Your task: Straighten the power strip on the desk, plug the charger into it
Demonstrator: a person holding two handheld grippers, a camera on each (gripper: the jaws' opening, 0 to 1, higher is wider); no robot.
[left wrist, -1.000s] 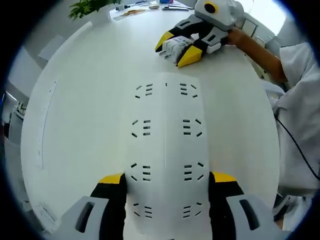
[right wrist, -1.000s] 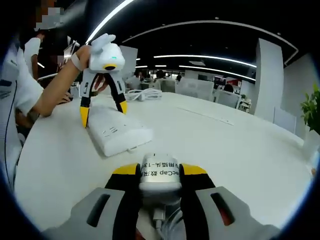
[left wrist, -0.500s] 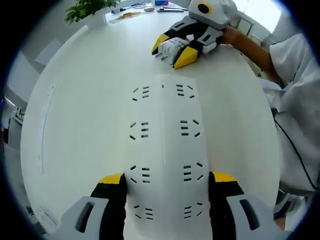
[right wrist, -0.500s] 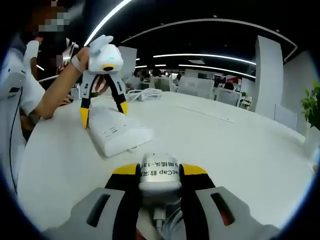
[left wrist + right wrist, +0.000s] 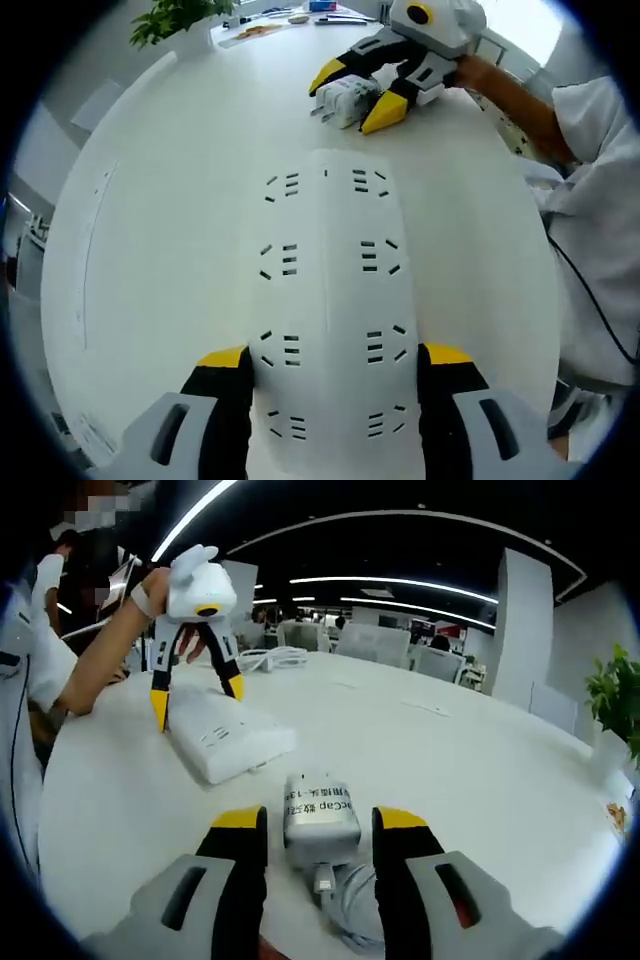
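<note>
The white power strip [image 5: 330, 280] lies flat on the white desk [image 5: 170, 230], running away from my left gripper [image 5: 335, 358]. That gripper's yellow-tipped jaws press on both long sides of the strip's near end, so it is shut on the strip. The right gripper view has the same strip [image 5: 225, 742] with the left gripper [image 5: 196, 698] straddling its far end. The white charger [image 5: 320, 810] rests on the desk between the spread jaws of my right gripper [image 5: 320, 820], with a gap on each side. Beyond the strip's far end sit the right gripper [image 5: 357, 95] and the charger [image 5: 345, 100].
The charger's cable [image 5: 350, 910] coils under the right gripper. A person's forearm [image 5: 510, 95] and white sleeve [image 5: 600, 220] border the desk's right side. A potted plant [image 5: 175, 15] stands at the far edge. Another white cable [image 5: 270, 658] lies behind the strip.
My right gripper's jaws have spread and let go of the charger, which now lies on the desk between them. The left gripper has kept its hold on the strip.
</note>
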